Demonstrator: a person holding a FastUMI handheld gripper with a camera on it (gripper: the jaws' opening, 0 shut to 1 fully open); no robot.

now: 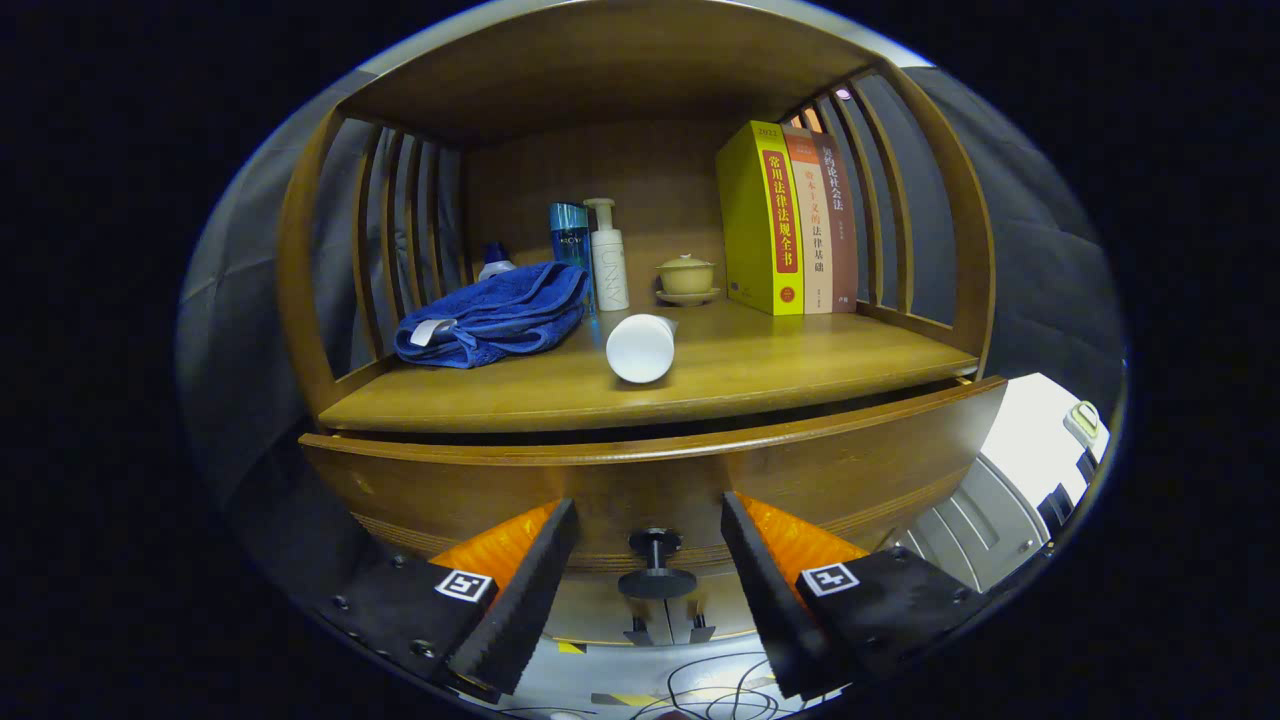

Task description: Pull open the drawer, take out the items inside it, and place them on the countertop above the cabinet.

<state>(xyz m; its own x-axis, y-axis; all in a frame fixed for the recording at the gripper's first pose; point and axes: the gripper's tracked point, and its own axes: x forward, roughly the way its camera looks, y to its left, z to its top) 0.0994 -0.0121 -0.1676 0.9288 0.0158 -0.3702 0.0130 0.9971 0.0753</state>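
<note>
A wooden cabinet's drawer front (660, 470) faces me, pulled out a little from under the countertop (780, 375), with a dark gap along its top edge. Its black round knob (655, 570) sits between my two fingers. My gripper (650, 575) is open, a finger on each side of the knob, neither pad touching it. A white cylinder (641, 347) lies on its side on the countertop near the front edge. The drawer's inside is hidden.
On the countertop stand a folded blue towel (495, 315), a blue bottle (570, 235), a white pump bottle (608, 255), a small lidded cup (686, 277) and three upright books (790, 220). Slatted wooden sides close both ends. Cables lie on the floor below.
</note>
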